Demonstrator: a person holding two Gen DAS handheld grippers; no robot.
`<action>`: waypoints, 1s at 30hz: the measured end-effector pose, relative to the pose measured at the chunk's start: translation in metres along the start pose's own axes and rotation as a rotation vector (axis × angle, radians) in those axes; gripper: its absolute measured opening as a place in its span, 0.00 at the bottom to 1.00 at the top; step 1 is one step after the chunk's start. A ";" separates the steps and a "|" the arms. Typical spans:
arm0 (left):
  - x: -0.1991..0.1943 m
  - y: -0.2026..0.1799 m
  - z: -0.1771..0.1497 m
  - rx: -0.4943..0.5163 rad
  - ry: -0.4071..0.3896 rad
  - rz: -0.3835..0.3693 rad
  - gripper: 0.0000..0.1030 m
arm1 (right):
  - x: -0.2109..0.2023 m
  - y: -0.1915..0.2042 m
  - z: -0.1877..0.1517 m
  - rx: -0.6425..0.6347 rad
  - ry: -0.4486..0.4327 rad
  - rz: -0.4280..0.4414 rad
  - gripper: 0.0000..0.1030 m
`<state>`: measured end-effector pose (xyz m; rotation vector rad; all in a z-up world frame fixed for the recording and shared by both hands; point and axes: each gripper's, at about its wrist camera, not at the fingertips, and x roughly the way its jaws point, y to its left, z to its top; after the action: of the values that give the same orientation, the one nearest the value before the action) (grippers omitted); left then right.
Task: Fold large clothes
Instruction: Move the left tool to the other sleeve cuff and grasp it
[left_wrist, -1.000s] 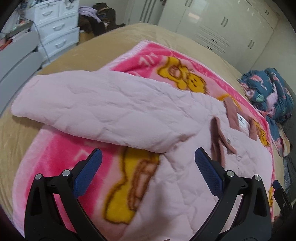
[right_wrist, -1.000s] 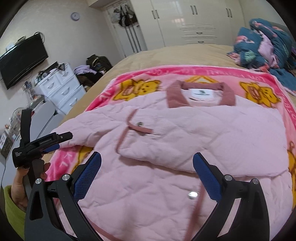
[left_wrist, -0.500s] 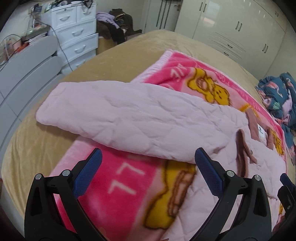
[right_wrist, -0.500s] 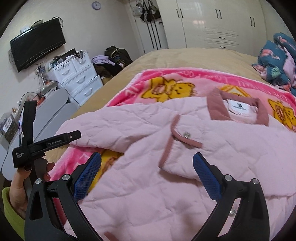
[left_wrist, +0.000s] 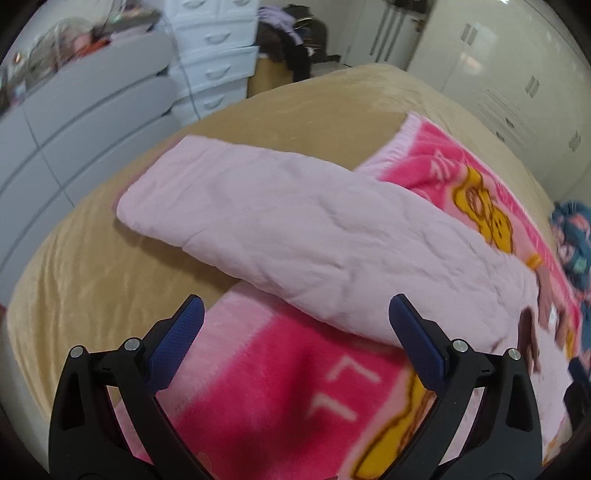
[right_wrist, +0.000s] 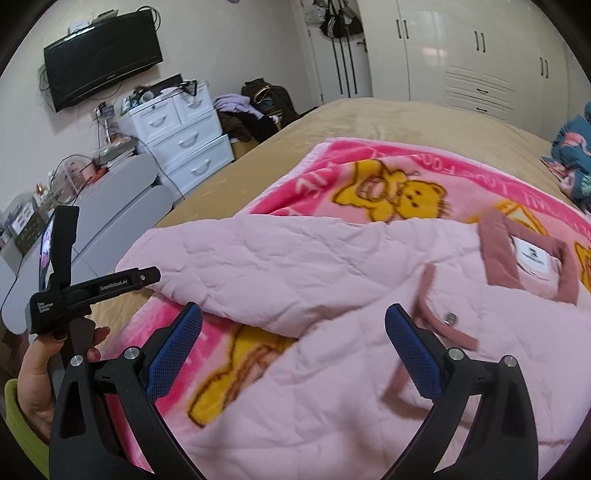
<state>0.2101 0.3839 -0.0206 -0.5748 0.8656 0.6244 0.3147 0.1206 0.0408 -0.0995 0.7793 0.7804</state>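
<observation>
A pale pink quilted jacket (right_wrist: 332, 280) lies spread on a pink bear-print blanket (right_wrist: 399, 184) on the bed. Its dusty-rose collar (right_wrist: 495, 254) and snap placket (right_wrist: 447, 325) show at the right. One long sleeve (left_wrist: 288, 236) stretches left across the tan bedspread, its cuff (left_wrist: 147, 195) at the far end. My left gripper (left_wrist: 293, 336) hovers open above the blanket, just short of the sleeve's near edge. My right gripper (right_wrist: 293, 339) is open over the jacket body and sleeve base, holding nothing. The left tool (right_wrist: 92, 291) shows in the right wrist view, held by a hand.
The tan bedspread (left_wrist: 110, 280) runs to the bed edge at the left. White drawers (right_wrist: 184, 144), grey furniture (right_wrist: 122, 218) and a wall TV (right_wrist: 103, 55) stand beyond. A blue patterned bundle (right_wrist: 576, 158) lies at the right, white wardrobes (right_wrist: 461, 55) behind.
Both grippers have swung left toward the outstretched sleeve. The left view now centres on the sleeve and cuff rather than the jacket body. Both stay open.
</observation>
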 end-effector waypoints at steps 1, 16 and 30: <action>0.003 0.003 0.002 -0.012 0.007 0.003 0.91 | 0.005 0.004 0.002 -0.005 0.007 0.009 0.96; 0.059 0.058 0.018 -0.299 0.013 -0.083 0.91 | 0.039 0.010 -0.004 -0.004 0.054 0.045 0.96; 0.070 0.102 0.029 -0.494 -0.063 -0.154 0.59 | 0.004 -0.043 -0.027 0.107 0.005 -0.004 0.96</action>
<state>0.1882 0.4923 -0.0844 -1.0509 0.5983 0.7149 0.3289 0.0826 0.0100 -0.0074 0.8236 0.7338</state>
